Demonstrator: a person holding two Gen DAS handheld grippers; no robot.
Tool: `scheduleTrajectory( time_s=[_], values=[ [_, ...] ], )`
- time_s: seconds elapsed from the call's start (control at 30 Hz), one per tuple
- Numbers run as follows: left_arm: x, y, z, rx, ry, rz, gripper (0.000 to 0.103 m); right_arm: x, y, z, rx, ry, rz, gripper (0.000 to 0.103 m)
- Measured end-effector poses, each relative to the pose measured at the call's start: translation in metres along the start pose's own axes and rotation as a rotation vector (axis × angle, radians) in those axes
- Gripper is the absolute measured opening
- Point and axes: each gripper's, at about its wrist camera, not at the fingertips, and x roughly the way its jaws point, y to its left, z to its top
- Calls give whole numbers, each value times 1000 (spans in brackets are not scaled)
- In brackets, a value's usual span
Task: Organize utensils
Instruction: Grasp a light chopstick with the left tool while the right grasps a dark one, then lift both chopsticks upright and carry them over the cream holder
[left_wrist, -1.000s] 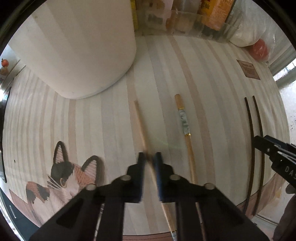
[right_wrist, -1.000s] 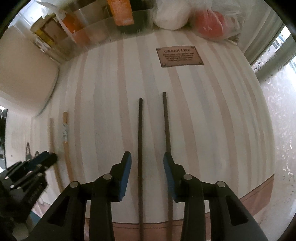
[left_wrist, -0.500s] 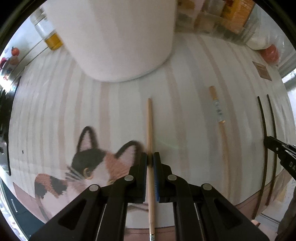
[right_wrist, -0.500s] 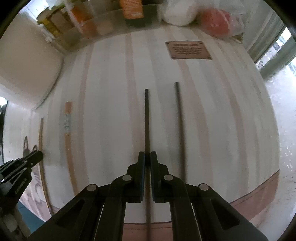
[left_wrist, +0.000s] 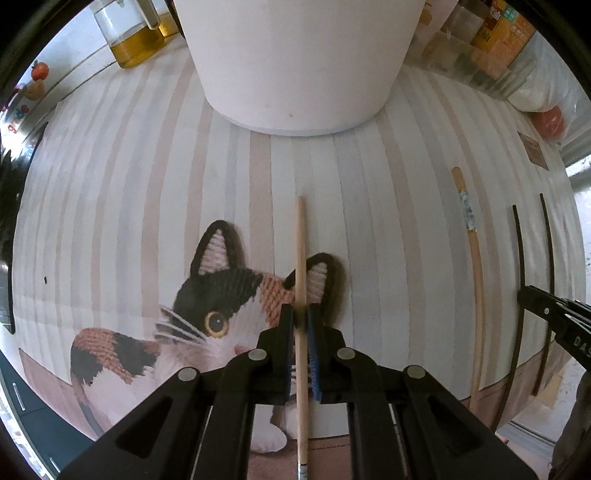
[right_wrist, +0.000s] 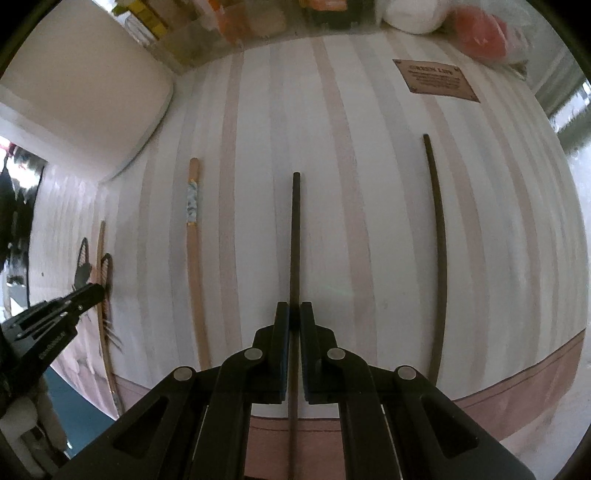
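My left gripper (left_wrist: 301, 314) is shut on a light wooden chopstick (left_wrist: 301, 251), which hangs over the cat picture on the striped mat (left_wrist: 147, 206). Its twin, a wooden chopstick with a patterned band (left_wrist: 474, 280), lies to the right on the mat. My right gripper (right_wrist: 294, 312) is shut on a dark chopstick (right_wrist: 295, 236). The second dark chopstick (right_wrist: 439, 236) lies to its right on the mat. In the right wrist view the banded wooden chopstick (right_wrist: 194, 236) lies left of the held one, and the left gripper (right_wrist: 86, 295) shows at the far left.
A big white pot (left_wrist: 295, 62) stands at the back of the mat, with a glass oil jar (left_wrist: 133, 37) to its left. Clear bins of packets (right_wrist: 258, 22) and bagged produce (right_wrist: 480, 29) line the back edge. A brown label (right_wrist: 436, 79) is printed on the mat.
My left gripper carried the wooden chopstick leftward, from beside its twin to over the cat picture. My right gripper closed on the left dark chopstick and shifted it left, away from the other.
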Motion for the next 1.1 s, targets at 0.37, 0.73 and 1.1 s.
scheduleTrajectory(
  time_s=[0.37, 0.73, 1.1],
  values=[
    [4, -27, 23, 29, 2, 5, 9, 10, 43, 17, -94, 3, -178, 7],
    [-2, -47, 41, 55, -5, 0, 4, 6, 38, 34, -60, -29, -120, 6],
    [-58, -42, 42, 56, -112, -46, 4, -37, 10, 13, 62, -167, 60, 5]
  ],
)
